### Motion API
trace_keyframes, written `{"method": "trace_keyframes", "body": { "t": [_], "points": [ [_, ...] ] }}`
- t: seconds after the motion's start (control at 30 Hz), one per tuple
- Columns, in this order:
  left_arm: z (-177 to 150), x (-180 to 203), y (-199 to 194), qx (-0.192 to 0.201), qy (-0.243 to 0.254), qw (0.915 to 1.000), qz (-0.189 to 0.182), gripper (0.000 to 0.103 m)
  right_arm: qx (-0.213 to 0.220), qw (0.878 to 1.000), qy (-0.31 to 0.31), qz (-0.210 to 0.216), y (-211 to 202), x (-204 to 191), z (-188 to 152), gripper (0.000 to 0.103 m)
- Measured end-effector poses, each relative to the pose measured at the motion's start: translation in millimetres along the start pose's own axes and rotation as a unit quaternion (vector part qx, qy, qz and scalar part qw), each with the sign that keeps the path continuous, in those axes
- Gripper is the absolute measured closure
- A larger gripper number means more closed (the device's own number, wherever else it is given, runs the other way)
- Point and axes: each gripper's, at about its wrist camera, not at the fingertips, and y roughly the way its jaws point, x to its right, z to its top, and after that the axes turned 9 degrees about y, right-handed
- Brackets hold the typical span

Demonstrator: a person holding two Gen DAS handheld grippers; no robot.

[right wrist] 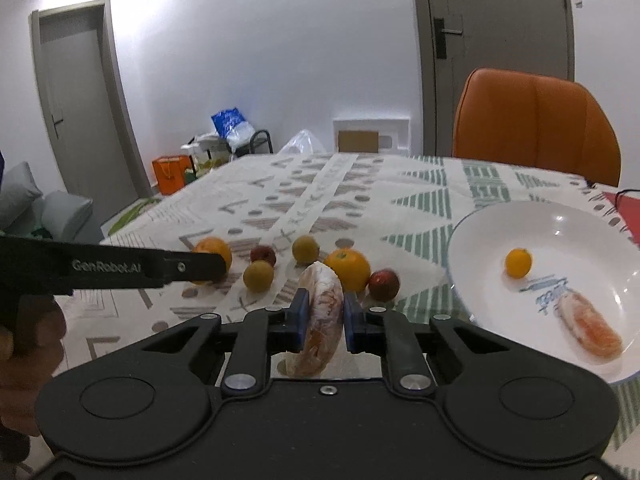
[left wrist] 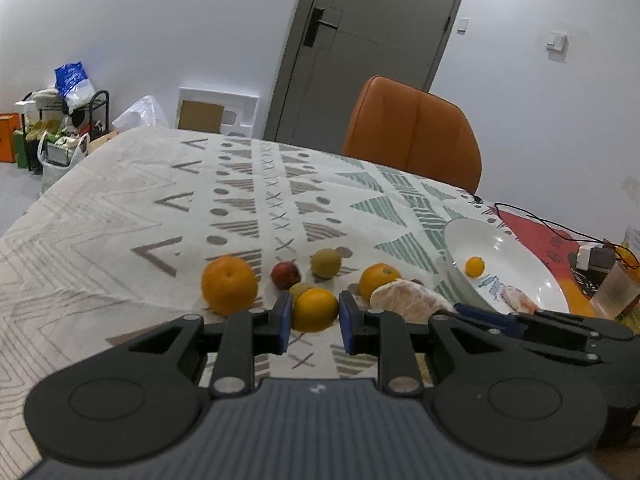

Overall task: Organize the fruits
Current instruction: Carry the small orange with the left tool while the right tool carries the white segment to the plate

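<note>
My left gripper (left wrist: 314,322) is open, its blue pads on either side of a yellow-orange fruit (left wrist: 315,309) on the patterned tablecloth, not clearly touching it. My right gripper (right wrist: 323,316) is shut on a peeled citrus segment (right wrist: 321,316), held above the cloth; the segment also shows in the left wrist view (left wrist: 406,302). A white plate (right wrist: 480,240) at the right holds a small orange fruit (right wrist: 518,263) and another peeled segment (right wrist: 591,330). Loose on the cloth lie a large orange (left wrist: 229,284), a red fruit (left wrist: 285,275), a greenish fruit (left wrist: 326,263) and another orange (left wrist: 376,279).
An orange chair (left wrist: 412,132) stands behind the table's far edge. A black cable (left wrist: 536,220), a charger and a plastic cup (left wrist: 614,294) sit at the far right. Bags and a shoe rack (left wrist: 60,128) stand on the floor at the left.
</note>
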Motion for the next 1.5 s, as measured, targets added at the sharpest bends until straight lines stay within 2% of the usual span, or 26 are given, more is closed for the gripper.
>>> {"method": "trace_keyframes", "body": {
  "t": [0.47,1.4,1.47,1.5],
  "points": [
    [18,37,11,0.011,0.035,0.9989,-0.029,0.08,0.053,0.998,0.028,-0.024,-32,34,17,0.087],
    [28,97,38,0.007,0.08,0.9942,-0.072,0.08,0.065,0.989,0.091,-0.095,-52,107,5,0.087],
    [29,100,39,0.007,0.082,0.9939,-0.073,0.08,0.065,0.989,0.093,-0.097,-53,111,5,0.088],
    [29,101,40,0.008,0.083,0.9938,-0.074,0.08,0.068,0.988,0.093,-0.101,-54,113,5,0.095]
  ]
}}
